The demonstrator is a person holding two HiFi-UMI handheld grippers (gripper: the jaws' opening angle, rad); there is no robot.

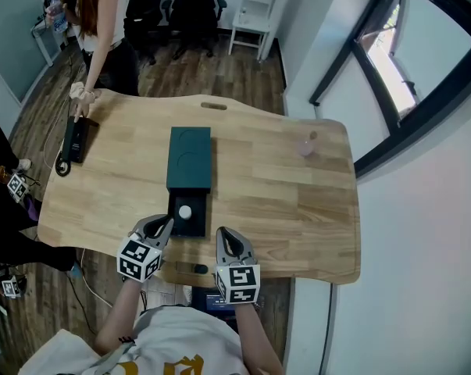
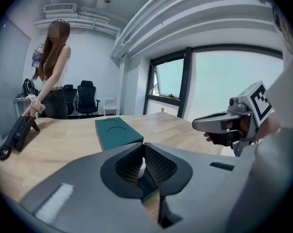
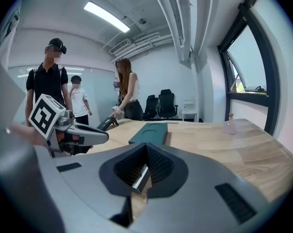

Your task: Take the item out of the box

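A dark green box [image 1: 190, 156] lies lengthwise in the middle of the wooden table [image 1: 282, 201]. Its black drawer [image 1: 190, 226] is pulled out toward me and holds a small white round item [image 1: 185, 212]. My left gripper [image 1: 166, 223] is shut and empty, its tips at the drawer's left edge. My right gripper [image 1: 223, 233] is also shut and empty, just right of the drawer's near end. In the left gripper view the shut jaws hide most of the drawer; the box [image 2: 117, 132] lies beyond them. The right gripper view shows the box [image 3: 148, 132] ahead.
A person at the table's far left has a hand on a black device [image 1: 73, 141]. A small clear bottle [image 1: 307, 145] stands at the far right. A small black object [image 1: 190, 268] lies at the table's near edge between my hands. Office chairs [image 1: 180, 10] stand behind the table.
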